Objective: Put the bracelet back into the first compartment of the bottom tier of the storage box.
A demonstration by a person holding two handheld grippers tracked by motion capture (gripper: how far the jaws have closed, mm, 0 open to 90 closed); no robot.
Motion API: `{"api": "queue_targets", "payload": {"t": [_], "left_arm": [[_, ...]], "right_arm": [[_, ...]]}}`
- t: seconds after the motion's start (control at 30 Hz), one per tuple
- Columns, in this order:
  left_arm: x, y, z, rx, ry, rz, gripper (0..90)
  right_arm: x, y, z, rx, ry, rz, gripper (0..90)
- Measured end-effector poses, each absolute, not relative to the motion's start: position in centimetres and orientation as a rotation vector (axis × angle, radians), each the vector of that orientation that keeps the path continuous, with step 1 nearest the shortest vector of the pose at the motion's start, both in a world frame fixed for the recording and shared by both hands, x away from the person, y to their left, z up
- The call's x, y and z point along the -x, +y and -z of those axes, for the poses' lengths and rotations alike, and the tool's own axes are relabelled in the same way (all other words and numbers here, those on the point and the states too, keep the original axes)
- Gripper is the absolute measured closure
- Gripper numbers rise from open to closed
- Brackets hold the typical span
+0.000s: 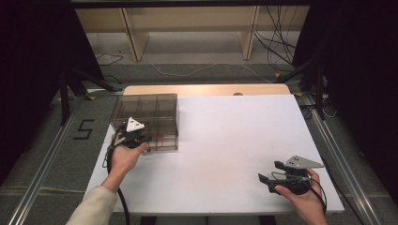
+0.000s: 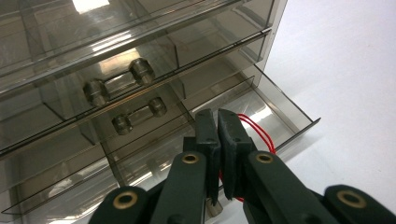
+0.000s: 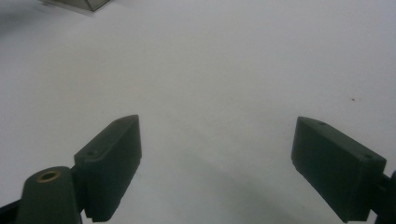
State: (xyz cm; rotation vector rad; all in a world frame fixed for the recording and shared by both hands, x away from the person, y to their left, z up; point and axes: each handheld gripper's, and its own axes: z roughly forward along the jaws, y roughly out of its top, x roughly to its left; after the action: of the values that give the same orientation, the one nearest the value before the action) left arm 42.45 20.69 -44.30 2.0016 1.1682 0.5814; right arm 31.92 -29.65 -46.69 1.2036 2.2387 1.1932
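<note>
Nearest to us, our right hand [image 1: 302, 199] rests at the near right corner of the white table [image 1: 225, 140], palm wrapped around the right tool [image 1: 274, 172], which points left across the bare surface. In the right gripper view its two black jaws stand wide apart with nothing between them, hovering low over the table.

Farther in on the left, our left forearm in its pale sleeve [image 1: 94, 208] reaches forward from the near edge, the wrist straight and the left hand [image 1: 123, 157] holding the left tool [image 1: 146, 140] up against the front of the smoky clear drawer cabinet [image 1: 145, 110]. In the left gripper view that tool [image 2: 217, 119] has its jaws drawn narrow, almost touching, and tips sit over the bottom drawer [image 2: 280, 114], which is pulled partly out. A red loop of string [image 2: 257, 130] lies in that drawer just beside and behind the jaws; we cannot tell whether the pads pinch it.

Above it, two closed drawers show their clear bar handles [image 2: 119, 84]. The cabinet stands at the far left of the table.
</note>
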Motion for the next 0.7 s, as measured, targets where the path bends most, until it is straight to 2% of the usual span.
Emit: {"api": "queue_targets", "payload": {"t": [0.7], "left_arm": [[-42.4, 21.8, 44.2, -1.986, 1.195, -0.593, 87.5]], "right_arm": [[-31.9, -29.7, 46.6, -1.205, 2.242, -1.187, 16.7]]}}
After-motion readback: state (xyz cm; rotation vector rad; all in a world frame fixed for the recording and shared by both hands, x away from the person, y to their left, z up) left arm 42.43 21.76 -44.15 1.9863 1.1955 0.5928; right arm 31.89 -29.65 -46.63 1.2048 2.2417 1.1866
